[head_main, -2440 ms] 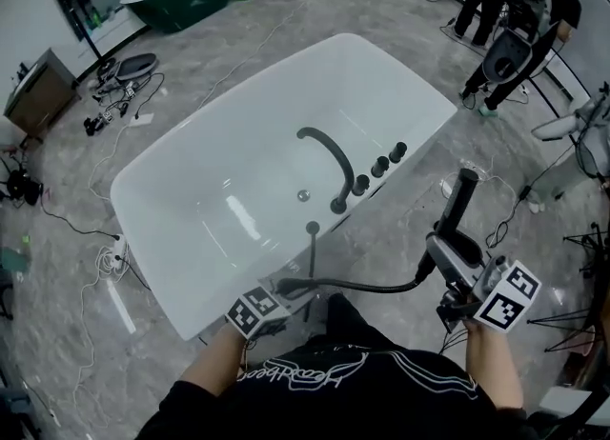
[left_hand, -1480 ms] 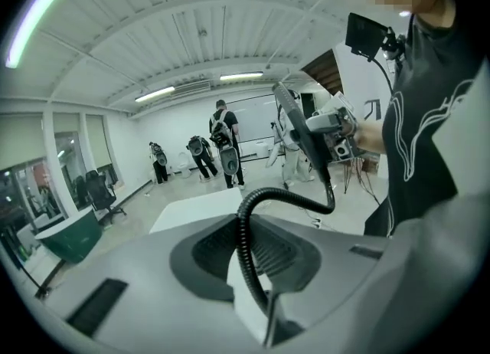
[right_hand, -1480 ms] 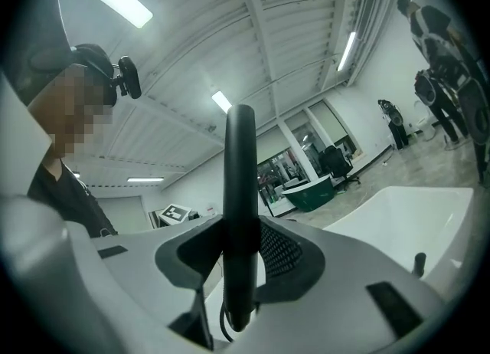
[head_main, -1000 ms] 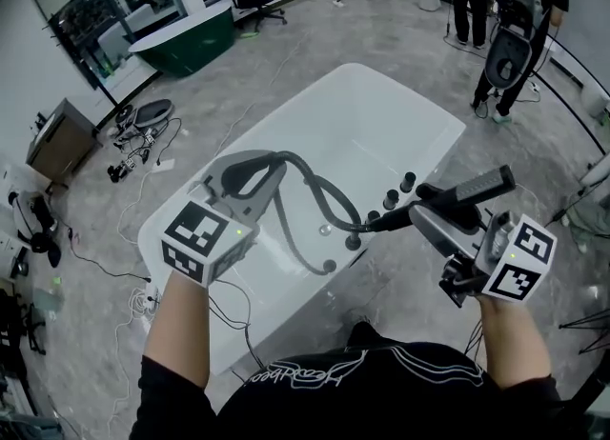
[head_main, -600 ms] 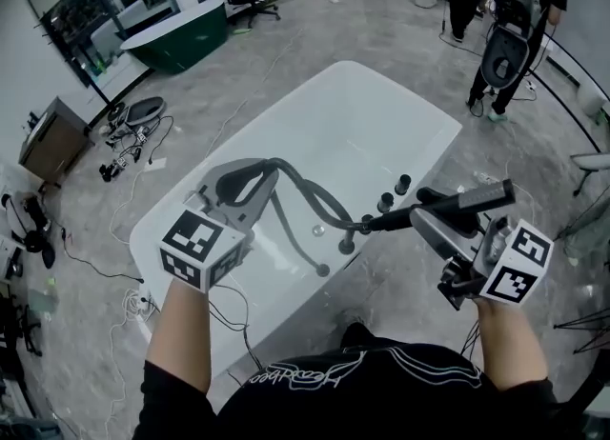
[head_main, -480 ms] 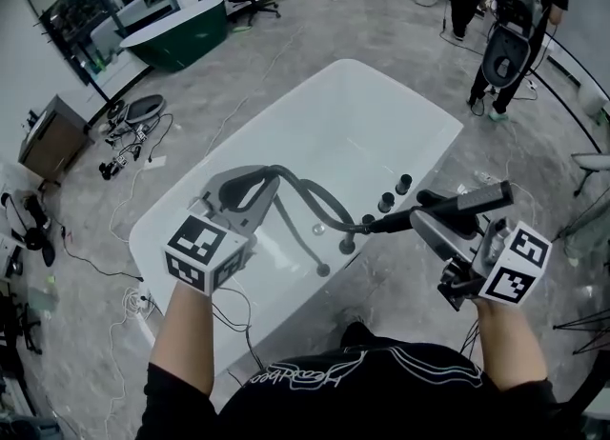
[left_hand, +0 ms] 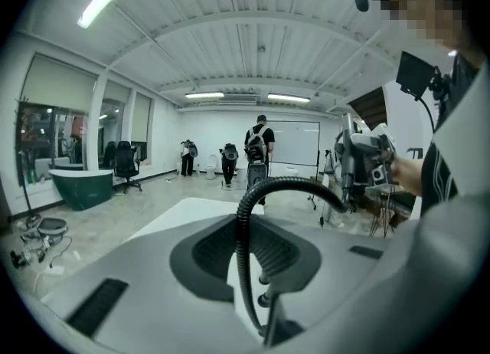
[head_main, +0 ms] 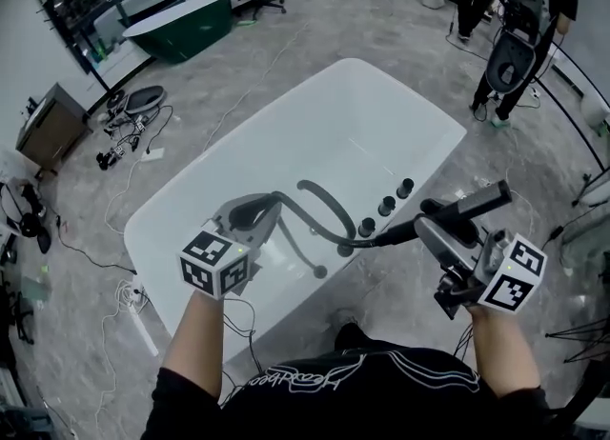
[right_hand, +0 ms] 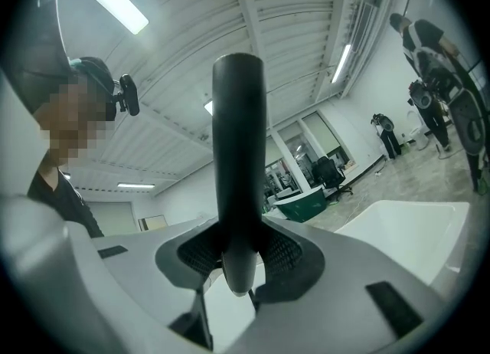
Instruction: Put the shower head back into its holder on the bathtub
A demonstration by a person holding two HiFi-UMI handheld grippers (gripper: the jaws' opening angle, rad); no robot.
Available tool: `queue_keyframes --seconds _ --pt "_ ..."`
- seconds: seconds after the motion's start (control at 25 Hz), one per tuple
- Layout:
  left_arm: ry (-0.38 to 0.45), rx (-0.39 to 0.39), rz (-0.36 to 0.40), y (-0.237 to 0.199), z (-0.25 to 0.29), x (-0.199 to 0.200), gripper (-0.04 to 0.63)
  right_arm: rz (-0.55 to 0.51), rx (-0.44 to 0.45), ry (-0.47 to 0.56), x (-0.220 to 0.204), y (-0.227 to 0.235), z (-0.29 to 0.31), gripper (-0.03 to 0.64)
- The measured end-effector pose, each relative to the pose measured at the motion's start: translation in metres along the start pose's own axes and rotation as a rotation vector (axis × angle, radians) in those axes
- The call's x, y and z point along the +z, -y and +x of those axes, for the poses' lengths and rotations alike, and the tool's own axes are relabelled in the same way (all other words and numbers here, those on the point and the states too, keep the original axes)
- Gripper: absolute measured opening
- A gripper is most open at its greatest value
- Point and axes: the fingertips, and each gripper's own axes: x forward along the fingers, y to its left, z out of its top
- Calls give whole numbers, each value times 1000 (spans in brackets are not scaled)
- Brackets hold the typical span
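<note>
Black shower head [head_main: 467, 206] clamped in right hand-held gripper [head_main: 437, 229], level over the bathtub [head_main: 448, 126] rim beside the knobs [head_main: 386, 206]; left hand-held gripper [head_main: 259, 208] pinches the hose [left_hand: 239, 253]; not yet seated in holder.

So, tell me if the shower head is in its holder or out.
Out: the right gripper holds the shower head in the air beside the bathtub, hose trailing to the left gripper.

No legible text, number or brand found. White script lettering on the person's black shirt [head_main: 319, 378] appears upside down and cannot be deciphered. Marker cubes [head_main: 215, 264] bear black-and-white square patterns only.
</note>
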Motion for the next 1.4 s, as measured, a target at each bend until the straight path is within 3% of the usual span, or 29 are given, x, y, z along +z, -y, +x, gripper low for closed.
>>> queue_keyframes --seconds 0.16,0.52,0.96,1.4 --pt "-23 -9 -136 0 13 -44 54 11 -10 -7 -3 2 -1 137" --pt "-90 -17 -233 17 39 -109 54 15 -14 -35 -8 6 -4 137" --pt "-205 -51 -318 42 56 -176 54 28 7 -89 -28 -3 3 137" --pt "-338 -110 -298 72 71 -243 55 59 31 -171 -63 1 14 137"
